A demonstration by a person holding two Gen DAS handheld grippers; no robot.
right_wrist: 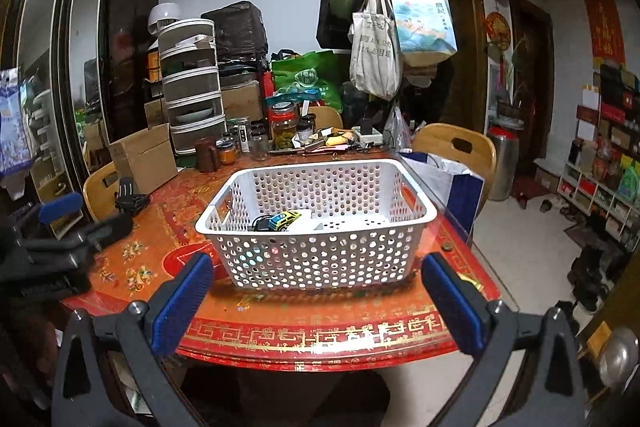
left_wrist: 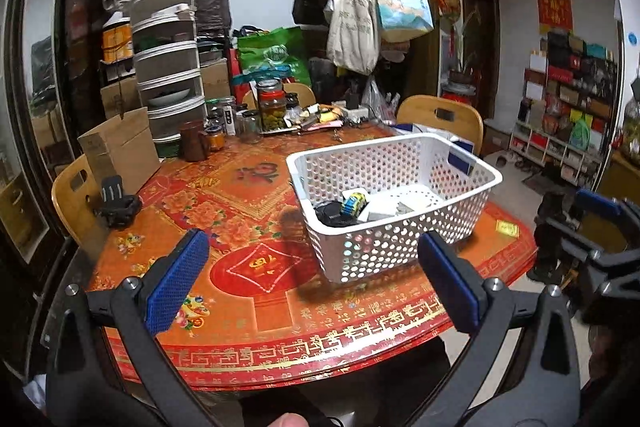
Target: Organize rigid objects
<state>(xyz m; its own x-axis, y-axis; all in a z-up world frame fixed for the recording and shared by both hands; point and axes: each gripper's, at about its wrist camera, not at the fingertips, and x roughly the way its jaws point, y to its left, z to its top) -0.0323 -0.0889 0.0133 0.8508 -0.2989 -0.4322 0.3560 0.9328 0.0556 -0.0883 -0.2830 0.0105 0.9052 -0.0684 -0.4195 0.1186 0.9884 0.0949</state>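
Observation:
A white perforated basket (left_wrist: pixel 404 247) (right_wrist: pixel 320 259) stands on the red patterned table (left_wrist: pixel 256 307) (right_wrist: pixel 320 331). Inside it lie a yellow and blue toy car (left_wrist: pixel 354 205) (right_wrist: pixel 284 219), a black item (left_wrist: pixel 332 215) (right_wrist: pixel 262 223) and white flat pieces (left_wrist: pixel 400 205) (right_wrist: pixel 352 223). My left gripper (left_wrist: pixel 312 291) is open and empty, held above the table's near edge, left of and before the basket. My right gripper (right_wrist: pixel 318 301) is open and empty, just in front of the basket's near wall. A black clip-like object (left_wrist: pixel 116 201) (right_wrist: pixel 130 197) sits at the table's left edge.
Jars (left_wrist: pixel 272 105) (right_wrist: pixel 285 125), a brown mug (left_wrist: pixel 193 141) (right_wrist: pixel 207 154), a cardboard box (left_wrist: pixel 120 151) (right_wrist: pixel 142 158) and stacked drawers (left_wrist: pixel 168 67) (right_wrist: pixel 192 87) crowd the table's far side. Wooden chairs (left_wrist: pixel 440 119) (right_wrist: pixel 456 147) stand around it. A small yellow card (left_wrist: pixel 507 228) lies at the right edge.

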